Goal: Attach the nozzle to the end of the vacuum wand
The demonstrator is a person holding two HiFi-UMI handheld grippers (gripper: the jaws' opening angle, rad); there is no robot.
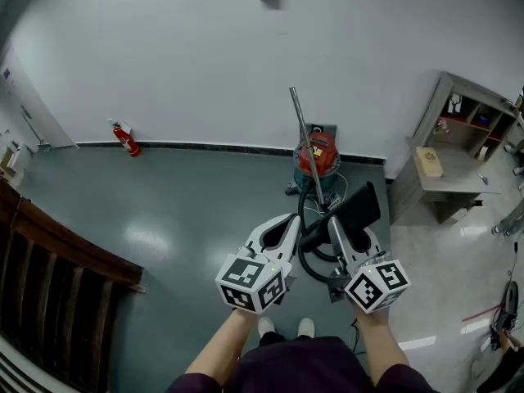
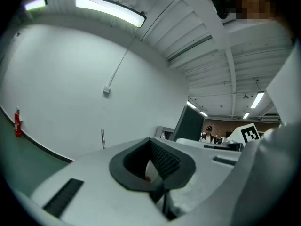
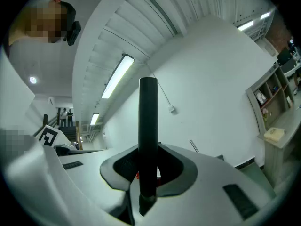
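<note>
Keeping the nozzle (image 3: pixel 148 126) clamped in your right gripper (image 1: pixel 354 237), left gripper (image 1: pixel 280 229) shut and empty, you line its socket with the wand (image 1: pixel 304 133) leaning up from the vacuum (image 1: pixel 318 155) ahead, then push straight on.

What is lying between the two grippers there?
A loop of black hose from the red vacuum lies on the floor between the left gripper and the right gripper, which holds the black nozzle. The head view shows it.

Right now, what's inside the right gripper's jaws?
The black nozzle, clamped by the right gripper. It covers most of the gap behind; only a red sliver shows.
</note>
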